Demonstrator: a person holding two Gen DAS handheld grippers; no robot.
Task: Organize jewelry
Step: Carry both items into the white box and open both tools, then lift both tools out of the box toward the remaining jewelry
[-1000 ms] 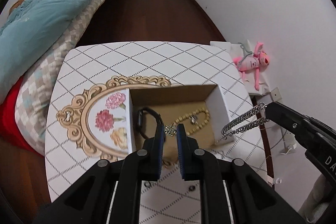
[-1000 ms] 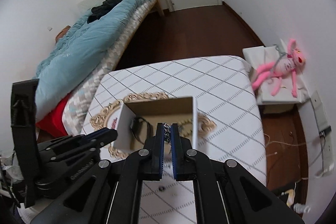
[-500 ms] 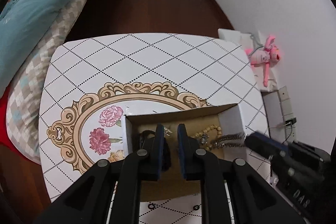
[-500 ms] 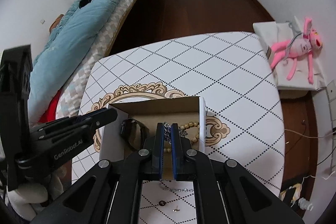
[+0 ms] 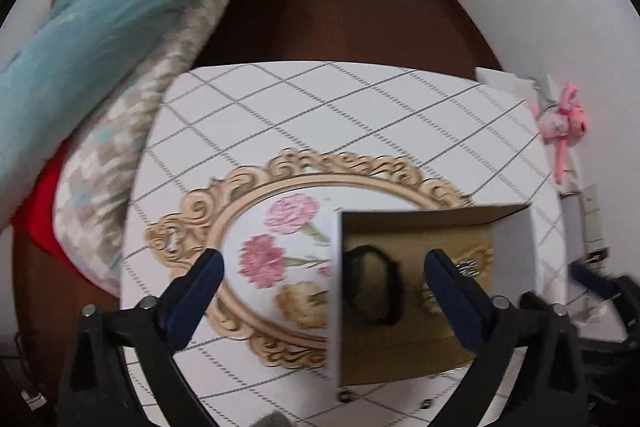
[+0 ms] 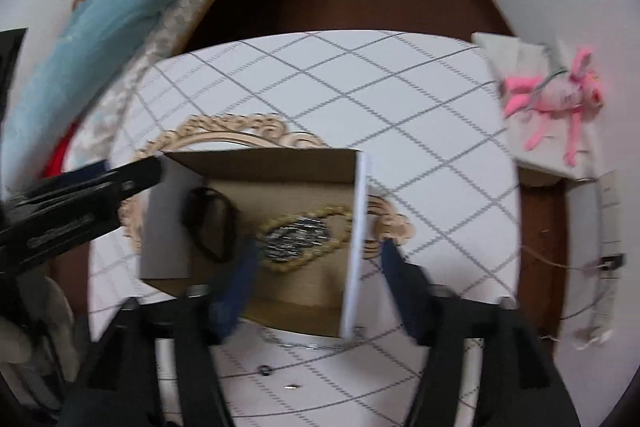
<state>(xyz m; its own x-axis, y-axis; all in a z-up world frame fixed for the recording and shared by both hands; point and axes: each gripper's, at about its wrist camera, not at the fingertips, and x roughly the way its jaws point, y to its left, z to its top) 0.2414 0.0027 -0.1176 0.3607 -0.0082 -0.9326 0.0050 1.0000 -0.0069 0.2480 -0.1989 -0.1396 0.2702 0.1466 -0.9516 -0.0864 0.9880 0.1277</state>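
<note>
An open cardboard box (image 6: pixel 256 163) (image 5: pixel 416 223) stands on the white patterned table. Inside lie a black watch (image 6: pixel 210 223) (image 5: pixel 372 283), a tan bead necklace (image 6: pixel 308 259) and a silver chain (image 6: pixel 298 237) heaped within the beads. My right gripper (image 6: pixel 316 267) is open and empty, its jaws wide apart over the box's near right part. My left gripper (image 5: pixel 324 267) is open and empty, straddling the box's left wall. The left gripper also shows at the left in the right wrist view (image 6: pixel 80 195).
A thin chain (image 6: pixel 308 345) and small earrings (image 6: pixel 264 370) lie on the table (image 6: pixel 360 75) in front of the box. A bed with a blue duvet (image 5: pixel 80 39) is on the left. A pink plush toy (image 6: pixel 560 95) lies on a white box at the right.
Both grippers have opened wide. The right one has let go of the silver chain, which now lies in the box. The left gripper has shifted left.
</note>
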